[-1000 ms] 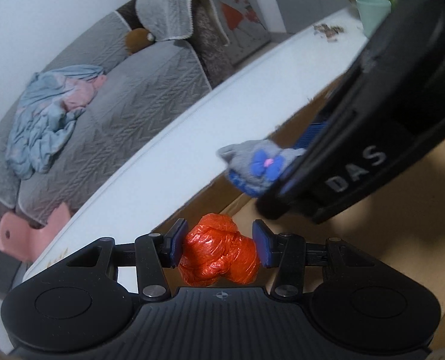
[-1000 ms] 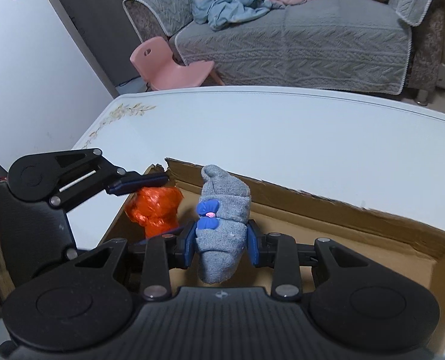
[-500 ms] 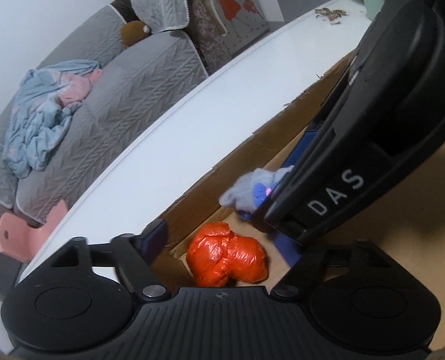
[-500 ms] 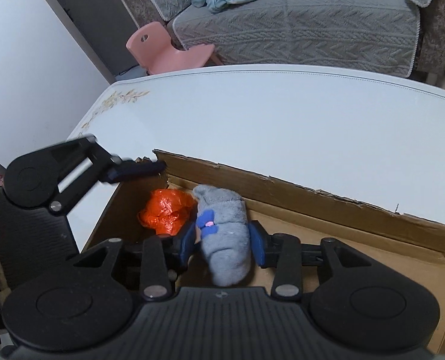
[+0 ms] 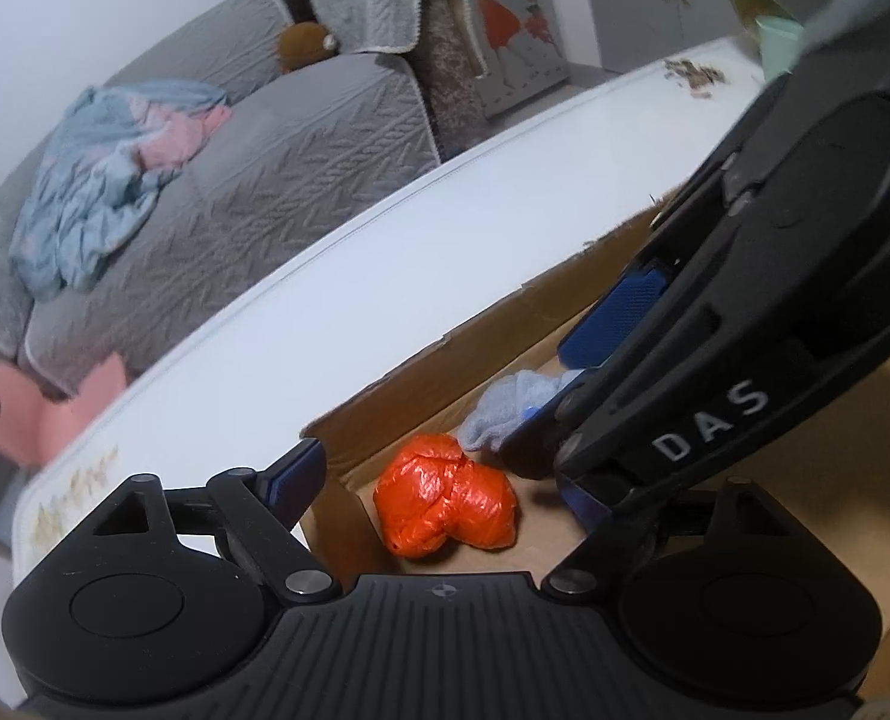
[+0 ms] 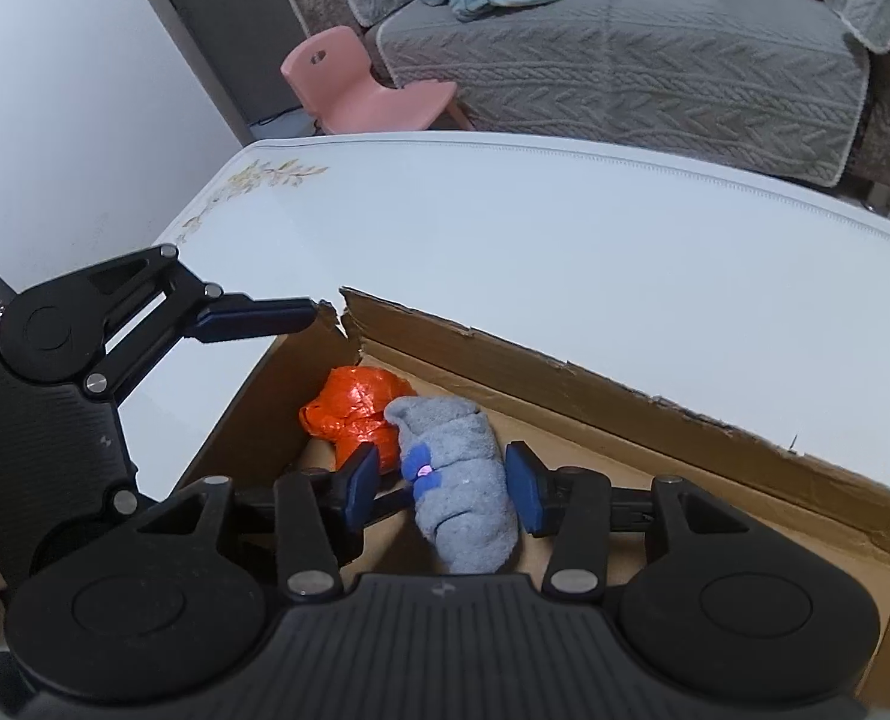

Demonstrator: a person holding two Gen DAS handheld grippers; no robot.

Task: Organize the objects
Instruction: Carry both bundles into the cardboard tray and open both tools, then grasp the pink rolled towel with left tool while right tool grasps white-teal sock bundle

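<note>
Looking along the left gripper (image 5: pixel 445 480), its jaws stand wide and have just been opening; the crumpled orange plastic bag (image 5: pixel 445 507) lies loose between them on the floor of the cardboard box (image 5: pixel 420 372), in the corner nearest the camera, with neither pad touching it. Just beyond the bag a corner of the rolled grey sock (image 5: pixel 505 414) shows, partly hidden by the right gripper's dark body, which crosses the view from the right. The box sits on a white table (image 5: pixel 324 312), with a grey sofa (image 5: pixel 234 138) beyond.

From the right wrist, the right gripper (image 6: pixel 445 477) has also just been opening its jaws. The sock (image 6: pixel 463 480), with a small blue bow on it, lies in the box between the blue pads (image 6: pixel 360 477); a gap shows on each side, so it looks released and resting against the bag (image 6: pixel 354 408). The left gripper's finger hovers over the torn box corner (image 6: pixel 342 324).

Both items seem delivered, so the risk lies in pulling out. The two grippers are crowded into one corner and could knock each other. A pad could snag the soft sock and drag it up, or catch the ragged cardboard edge and shift the box across the smooth table. The light bag could be flicked out by a passing finger.
</note>
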